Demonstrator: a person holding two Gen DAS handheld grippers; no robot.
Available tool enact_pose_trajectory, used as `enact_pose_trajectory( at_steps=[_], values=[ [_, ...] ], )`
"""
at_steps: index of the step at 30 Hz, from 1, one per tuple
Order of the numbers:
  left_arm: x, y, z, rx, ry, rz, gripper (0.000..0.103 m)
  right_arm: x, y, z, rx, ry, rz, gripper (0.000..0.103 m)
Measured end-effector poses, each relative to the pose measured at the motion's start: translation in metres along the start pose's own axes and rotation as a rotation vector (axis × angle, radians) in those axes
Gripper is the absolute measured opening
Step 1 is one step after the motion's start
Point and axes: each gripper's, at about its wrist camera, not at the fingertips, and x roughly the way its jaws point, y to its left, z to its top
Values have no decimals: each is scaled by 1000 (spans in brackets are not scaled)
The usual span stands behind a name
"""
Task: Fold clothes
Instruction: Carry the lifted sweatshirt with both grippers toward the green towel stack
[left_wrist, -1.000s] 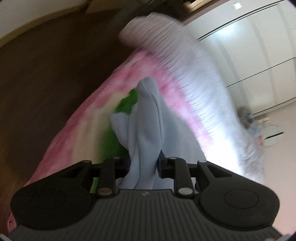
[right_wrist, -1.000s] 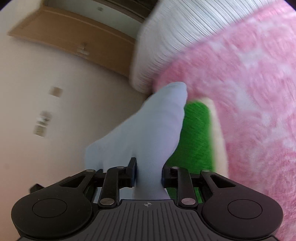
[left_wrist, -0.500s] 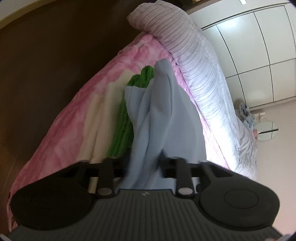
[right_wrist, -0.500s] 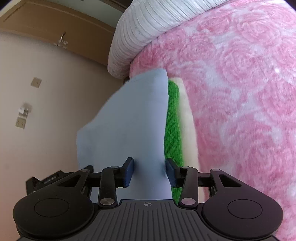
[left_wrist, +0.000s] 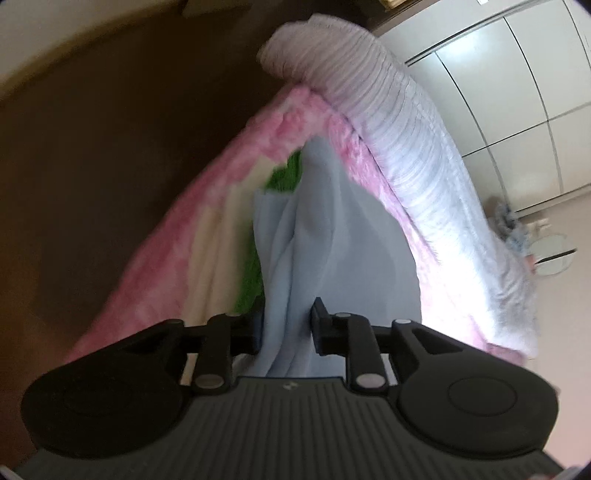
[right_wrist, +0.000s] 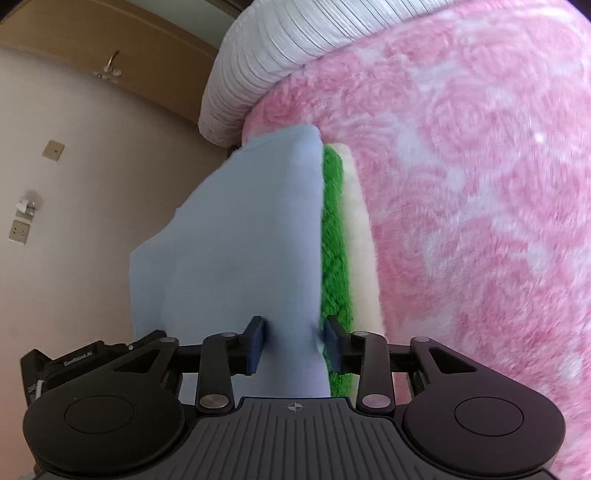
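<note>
Both grippers have their fingers closed onto one pale blue garment: the left gripper (left_wrist: 286, 326) pinches a bunched, creased fold of the blue garment (left_wrist: 332, 236), and the right gripper (right_wrist: 293, 345) clamps a smoother stretch of the same cloth (right_wrist: 251, 236), with only the thickness of the fabric keeping each pair of fingers apart. The cloth is held up above the bed rather than lying flat on it. In each wrist view its long axis runs straight away from the fingers, narrowing to a far end that points toward the rolled quilt at the edge of the bed. In the left view the fabric falls in lengthwise folds; in the right view it spreads as a broad sheet with a straight right-hand edge.

Just beside that edge lies a green knitted piece (right_wrist: 334, 236), and next to it a cream one (right_wrist: 360, 236), both stretched out along the same direction as the blue cloth. Under them is a fluffy pink blanket (right_wrist: 480, 184) with a rose pattern. A ribbed whitish quilt (left_wrist: 399, 122) lies rolled along the blanket's far side. Beyond it the left view shows white wardrobe doors (left_wrist: 517, 92); the right view shows a beige wall (right_wrist: 92, 177) with sockets
</note>
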Motion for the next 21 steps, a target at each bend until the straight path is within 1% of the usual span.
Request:
enact_pose_trajectory(
  at_steps=[1,4,5,7,8,9,13,14,17,20,21],
  values=[
    [-7,-7,4,30,-14,33,21,-6,6,5,-28,-19,-28,35],
    [-23,-37,19,185,-83,119,20,-21,21,23,-121,-88,-124,36],
    [-27,-48,24,238,-105,146,19,-24,27,29,-151,-107,-153,36],
    [-23,-73,35,359,-124,166,16,-23,41,39,-225,-133,-204,36],
    [-16,-82,39,403,-112,166,15,-20,50,43,-266,-135,-227,36],
    [-8,-90,42,446,-99,167,10,-15,59,45,-305,-135,-248,36],
    [42,-96,49,548,-23,224,7,15,90,41,-451,-99,-282,35],
    [56,-91,49,561,-5,249,6,23,95,38,-480,-83,-294,35],
    [90,-75,50,601,29,314,6,57,94,26,-499,-27,-344,35],
    [100,-64,51,591,29,317,5,74,98,15,-544,-30,-376,35],
    [100,-62,53,596,32,318,5,75,98,16,-546,-28,-377,35]
  ],
)
